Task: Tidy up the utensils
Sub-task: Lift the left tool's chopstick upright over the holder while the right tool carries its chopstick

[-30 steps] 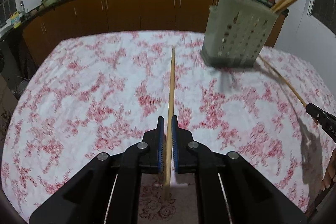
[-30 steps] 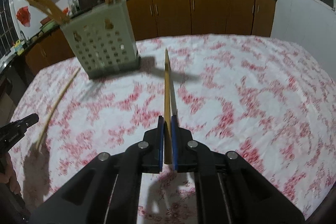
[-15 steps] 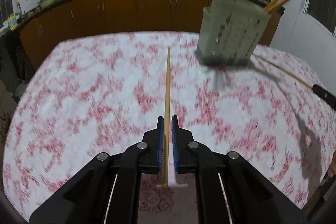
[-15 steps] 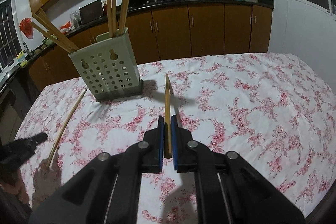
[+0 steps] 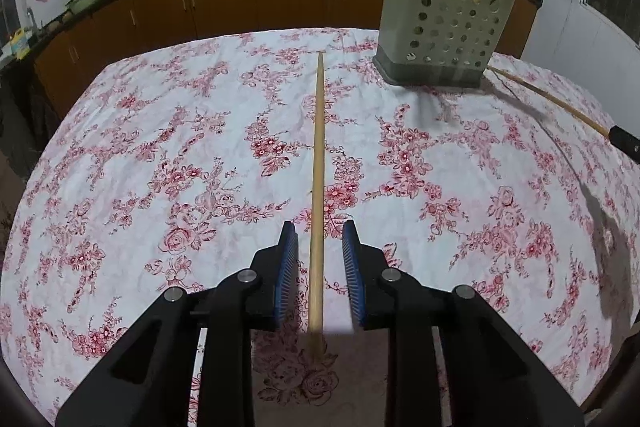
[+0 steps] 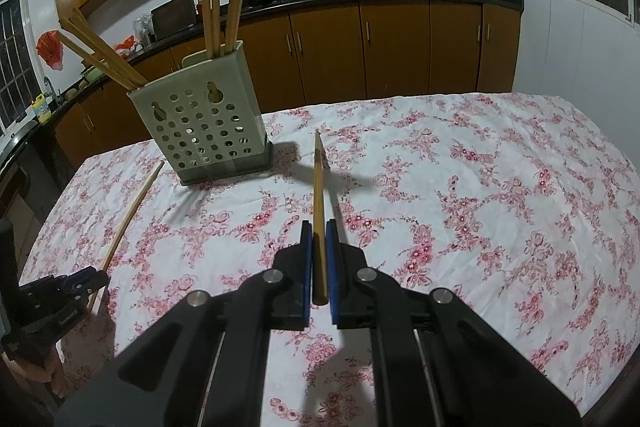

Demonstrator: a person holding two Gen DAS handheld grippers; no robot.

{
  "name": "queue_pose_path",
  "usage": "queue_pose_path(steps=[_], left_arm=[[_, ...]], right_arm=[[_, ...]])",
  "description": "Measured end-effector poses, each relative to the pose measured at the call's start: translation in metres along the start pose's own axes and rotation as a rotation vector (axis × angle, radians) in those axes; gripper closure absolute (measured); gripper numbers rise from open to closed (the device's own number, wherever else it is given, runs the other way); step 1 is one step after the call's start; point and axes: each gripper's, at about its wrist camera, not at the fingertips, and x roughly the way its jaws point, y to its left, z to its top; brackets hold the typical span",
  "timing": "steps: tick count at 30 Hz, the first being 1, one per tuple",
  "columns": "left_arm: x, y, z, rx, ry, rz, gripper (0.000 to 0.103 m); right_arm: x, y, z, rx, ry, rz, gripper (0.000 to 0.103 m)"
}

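Left hand-held gripper (image 5: 320, 259) newly open around chopstick (image 5: 318, 163)

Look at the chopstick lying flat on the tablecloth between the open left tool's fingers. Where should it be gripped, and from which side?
Grip the chopstick near its thick near end, where the left tool already straddles it. Come along its length from that end, with one finger on each long side. It lies flat and straight on the tablecloth, pointing away, and is too thin to pinch any other way.
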Motion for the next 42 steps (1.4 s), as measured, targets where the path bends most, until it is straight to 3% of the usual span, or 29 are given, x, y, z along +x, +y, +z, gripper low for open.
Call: queue_pose_path(steps=[4,12,27,36,42], left_arm=[[0.001,0.002,-0.001,0.003,-0.002,0.017,0.095],[-0.007,0.004,0.000,0.004,-0.009,0.008,0.096],[-0.106,0.028,0.075,-0.127,-0.325,-0.036,0.096],[-0.126,0.029,0.098,-0.142,-0.393,-0.053,0.096],[-0.154,0.014,0.116,-0.108,-0.471,-0.107,0.096]], right_arm=[[-0.001,-0.001,0.001,0.000,-0.004,0.000,0.095],[-0.012,-0.003,0.011,0.001,-0.045,-0.005,0.095],[-0.060,-0.012,0.057,0.035,-0.229,0.004,0.095],[-0.077,-0.008,0.078,0.041,-0.292,0.024,0.095],[-0.106,0.002,0.105,0.034,-0.369,0.096,0.095]])
